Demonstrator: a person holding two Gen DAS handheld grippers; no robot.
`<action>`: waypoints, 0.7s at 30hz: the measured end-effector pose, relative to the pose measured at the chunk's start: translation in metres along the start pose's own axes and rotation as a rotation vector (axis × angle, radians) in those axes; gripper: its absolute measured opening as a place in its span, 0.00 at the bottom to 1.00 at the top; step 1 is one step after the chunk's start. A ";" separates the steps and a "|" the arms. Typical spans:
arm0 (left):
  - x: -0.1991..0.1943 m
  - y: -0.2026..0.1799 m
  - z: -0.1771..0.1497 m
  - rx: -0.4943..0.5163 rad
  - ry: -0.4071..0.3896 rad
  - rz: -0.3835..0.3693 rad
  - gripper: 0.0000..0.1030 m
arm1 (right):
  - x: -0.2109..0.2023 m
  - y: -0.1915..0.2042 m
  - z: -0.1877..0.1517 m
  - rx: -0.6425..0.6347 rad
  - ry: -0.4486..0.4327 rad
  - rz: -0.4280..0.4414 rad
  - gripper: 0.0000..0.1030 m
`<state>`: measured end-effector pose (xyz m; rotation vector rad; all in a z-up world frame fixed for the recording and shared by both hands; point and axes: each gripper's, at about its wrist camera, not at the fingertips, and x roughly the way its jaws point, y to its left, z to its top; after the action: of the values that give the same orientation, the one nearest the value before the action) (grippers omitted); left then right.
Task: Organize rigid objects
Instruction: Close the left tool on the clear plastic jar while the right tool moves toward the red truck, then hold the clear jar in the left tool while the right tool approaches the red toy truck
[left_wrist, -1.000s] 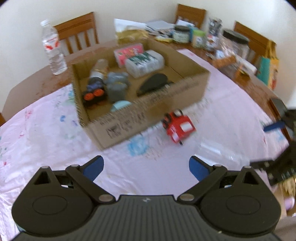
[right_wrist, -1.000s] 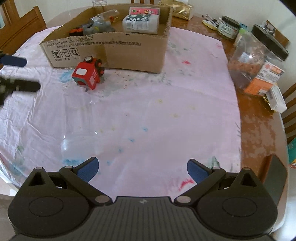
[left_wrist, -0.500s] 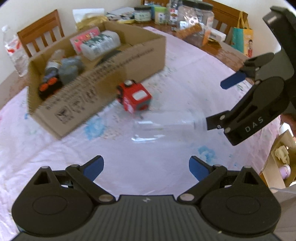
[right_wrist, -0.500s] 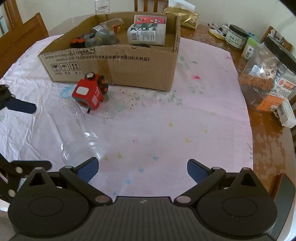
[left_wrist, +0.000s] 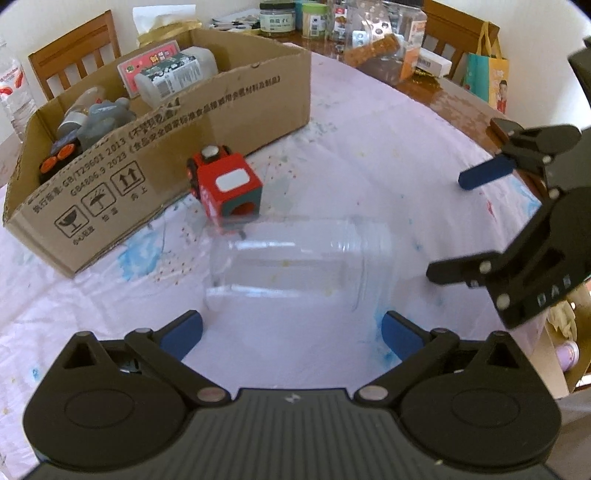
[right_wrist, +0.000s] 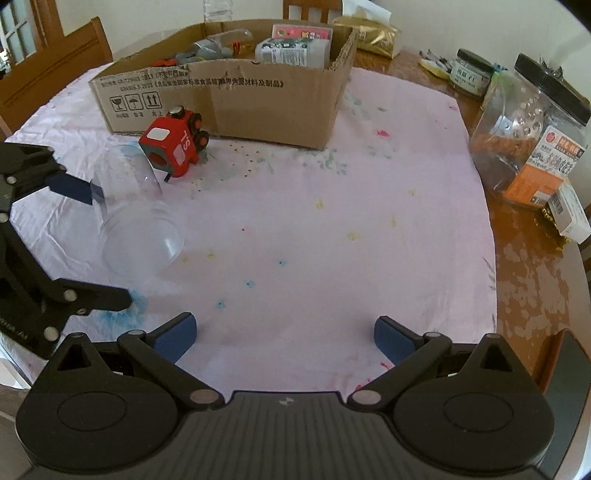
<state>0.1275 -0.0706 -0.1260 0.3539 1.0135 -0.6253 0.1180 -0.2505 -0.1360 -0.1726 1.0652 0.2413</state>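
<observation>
A clear plastic jar (left_wrist: 291, 269) lies on its side on the pink tablecloth, just ahead of my left gripper (left_wrist: 291, 328). That gripper's jaws are opening; its blue pads stand either side of the jar without touching it. In the right wrist view the jar (right_wrist: 136, 218) sits between the left gripper's fingers (right_wrist: 74, 188). A red toy truck (left_wrist: 225, 188) stands between the jar and the cardboard box (left_wrist: 177, 122), which holds several items. My right gripper (right_wrist: 284, 326) hovers open over bare cloth with nothing between its fingers. It shows at the right in the left wrist view (left_wrist: 448, 227).
Snack jars (right_wrist: 528, 140) and small pots crowd the wooden table edge (right_wrist: 535, 266) on the right. A water bottle (left_wrist: 14, 96) and chairs stand behind the box. A yellow bag (left_wrist: 487, 77) hangs at the far right. The pink cloth (right_wrist: 314, 229) spreads right of the jar.
The left gripper has swung right and come down toward the clear jar, which now fills the view ahead of its fingers. Its jaws stand slightly wider. The right gripper has barely shifted.
</observation>
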 end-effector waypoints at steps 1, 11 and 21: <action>0.001 -0.001 0.002 -0.004 -0.003 0.002 1.00 | -0.001 0.000 -0.001 -0.003 -0.011 0.002 1.00; -0.002 -0.005 0.012 -0.022 -0.071 0.079 0.99 | -0.004 -0.003 -0.008 -0.037 -0.068 0.022 1.00; -0.005 0.002 0.011 -0.100 -0.071 0.089 0.88 | -0.004 -0.003 -0.009 -0.033 -0.081 0.018 1.00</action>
<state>0.1344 -0.0737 -0.1159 0.2850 0.9517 -0.5017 0.1094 -0.2561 -0.1369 -0.1811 0.9835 0.2800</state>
